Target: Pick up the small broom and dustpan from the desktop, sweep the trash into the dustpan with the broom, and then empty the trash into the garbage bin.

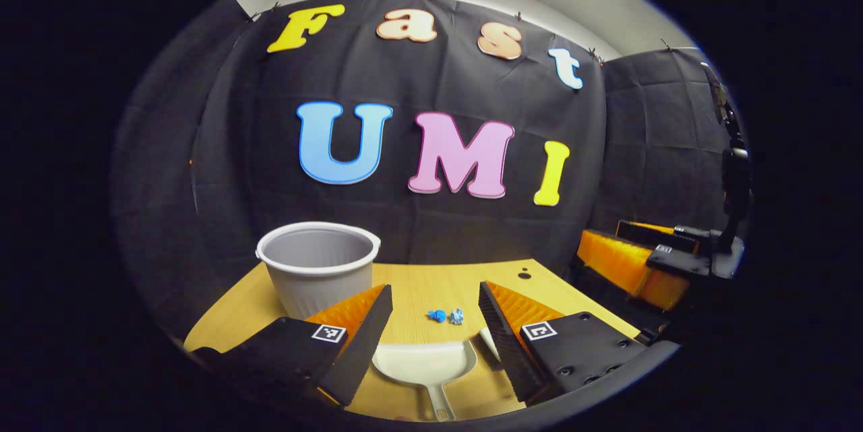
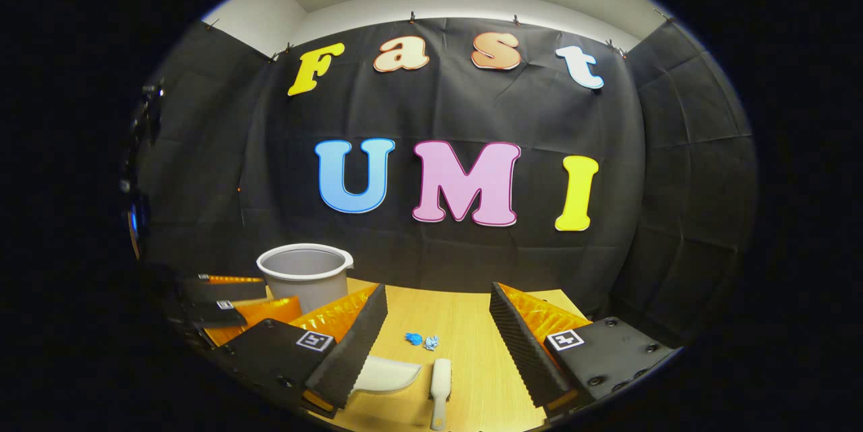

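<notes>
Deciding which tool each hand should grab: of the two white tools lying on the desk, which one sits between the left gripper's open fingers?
The dustpan, the wide scoop with a short handle. It lies between the left gripper fingers; the slim broom lies apart, to its right.

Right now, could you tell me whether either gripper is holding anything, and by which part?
Nothing is held: left gripper and right gripper hang open above the dustpan and broom.

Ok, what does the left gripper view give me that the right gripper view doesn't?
Left gripper view: the whole dustpan, handle included, lying between the open left gripper fingers, plus a dark hole in the desktop.
Right gripper view: the small broom lying full length; the dustpan is half hidden behind a finger of the open right gripper.
Both: the garbage bin and the blue trash.
</notes>
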A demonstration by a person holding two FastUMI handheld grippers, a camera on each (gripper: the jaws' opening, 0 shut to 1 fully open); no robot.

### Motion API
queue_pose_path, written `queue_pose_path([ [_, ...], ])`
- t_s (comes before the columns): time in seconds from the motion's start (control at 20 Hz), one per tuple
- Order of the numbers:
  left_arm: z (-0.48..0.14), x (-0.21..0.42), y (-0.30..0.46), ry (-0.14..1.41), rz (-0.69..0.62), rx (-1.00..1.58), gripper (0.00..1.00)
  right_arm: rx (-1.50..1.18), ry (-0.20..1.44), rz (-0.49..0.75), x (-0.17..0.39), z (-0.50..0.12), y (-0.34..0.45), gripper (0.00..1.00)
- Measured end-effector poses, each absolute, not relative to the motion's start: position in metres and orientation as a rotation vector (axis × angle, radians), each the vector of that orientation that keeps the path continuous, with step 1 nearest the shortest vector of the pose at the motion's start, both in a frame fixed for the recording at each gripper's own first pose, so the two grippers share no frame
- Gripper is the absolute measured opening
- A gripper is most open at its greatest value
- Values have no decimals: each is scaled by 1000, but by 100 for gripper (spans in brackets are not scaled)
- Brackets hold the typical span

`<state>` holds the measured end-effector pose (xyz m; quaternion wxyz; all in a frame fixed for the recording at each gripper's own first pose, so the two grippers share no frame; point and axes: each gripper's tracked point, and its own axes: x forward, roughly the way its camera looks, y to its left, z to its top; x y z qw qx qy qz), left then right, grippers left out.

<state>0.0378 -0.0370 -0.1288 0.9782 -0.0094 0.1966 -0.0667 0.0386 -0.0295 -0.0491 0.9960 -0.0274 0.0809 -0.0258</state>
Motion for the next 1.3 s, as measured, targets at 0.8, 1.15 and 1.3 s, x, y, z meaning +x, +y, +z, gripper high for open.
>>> queue_pose_path([
  [0.8,-359,-7,-45,1304,-44,-28,80,129,444,2,6,-167,-59,99],
  [1.15,-379,19,-43,1503,56,-12,71,268,626,51,-1,-204,-55,99],
  [1.3,-383,21,-49,1529,71,-12,41,289,746,84,-7,-234,-52,99],
])
